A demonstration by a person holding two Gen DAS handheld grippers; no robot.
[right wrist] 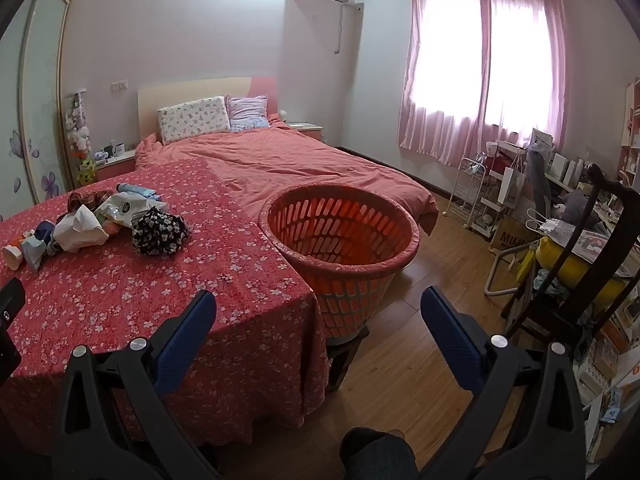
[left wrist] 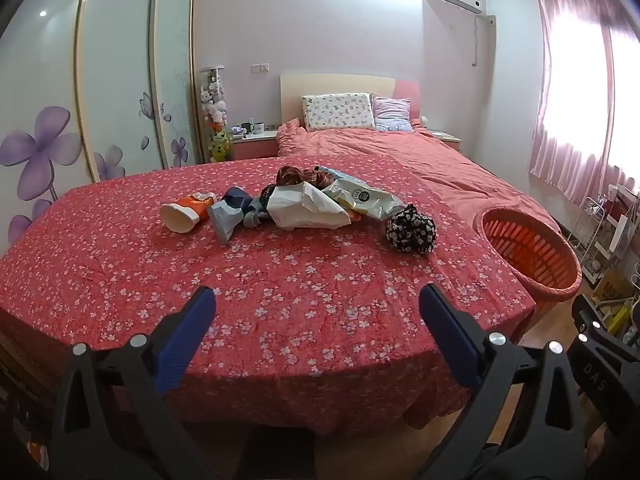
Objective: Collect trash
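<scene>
My two grippers, left gripper [left wrist: 318, 300] and right gripper [right wrist: 318, 304], gape wide, empty; one basket [right wrist: 400, 256], one paper cup [left wrist: 182, 216].

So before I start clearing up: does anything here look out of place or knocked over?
Yes. A paper cup lies tipped on its side on the flowered cloth, beside a heap of crumpled wrappers. The orange basket stands upright.

Orange basket [right wrist: 340, 256], floral red cloth [left wrist: 280, 280]
</scene>
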